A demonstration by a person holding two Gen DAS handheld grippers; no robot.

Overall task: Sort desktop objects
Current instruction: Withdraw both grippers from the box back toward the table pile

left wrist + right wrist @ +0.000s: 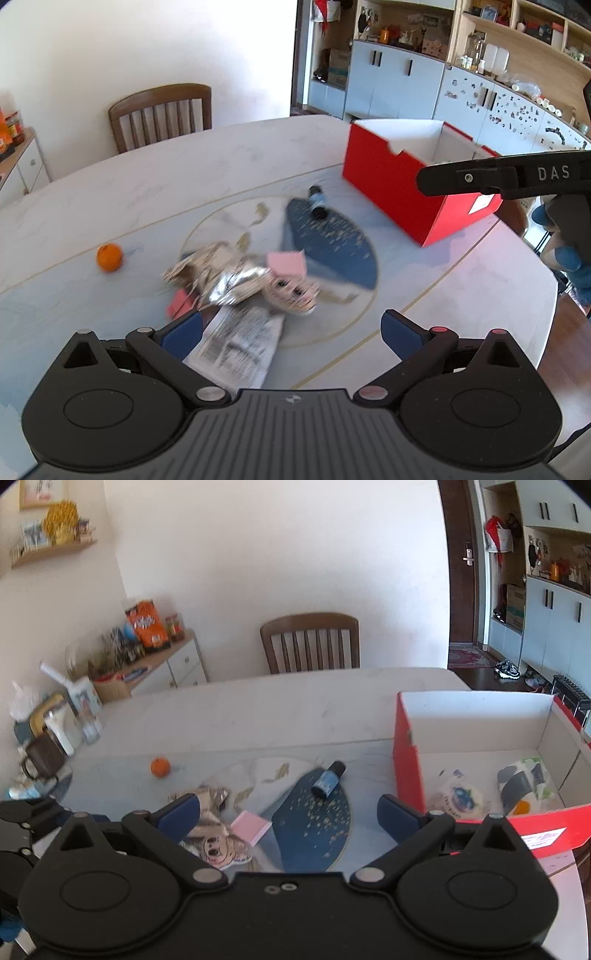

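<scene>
A heap of wrappers (225, 280) (210, 812), a bear-print packet (295, 295) (221, 849), a pink notepad (286, 263) (251, 827) and a printed leaflet (240, 339) lies mid-table. A small blue bottle (317, 201) (327, 779) lies on its side beyond them, and an orange (109, 257) (160, 767) sits to the left. The red box (391, 177) (406, 760) stands at the right and holds packets (458, 797). My left gripper (291, 332) hovers open over the leaflet. My right gripper (288, 812) is open above the notepad and bottle; its arm crosses the box (498, 177).
The oval table (184, 184) (295, 709) has a wooden chair (162, 114) (310, 642) behind it. A mug, bottles and jars (55, 731) crowd the table's left end. A sideboard (162, 664) stands by the wall; cabinets (399, 85) line the right side.
</scene>
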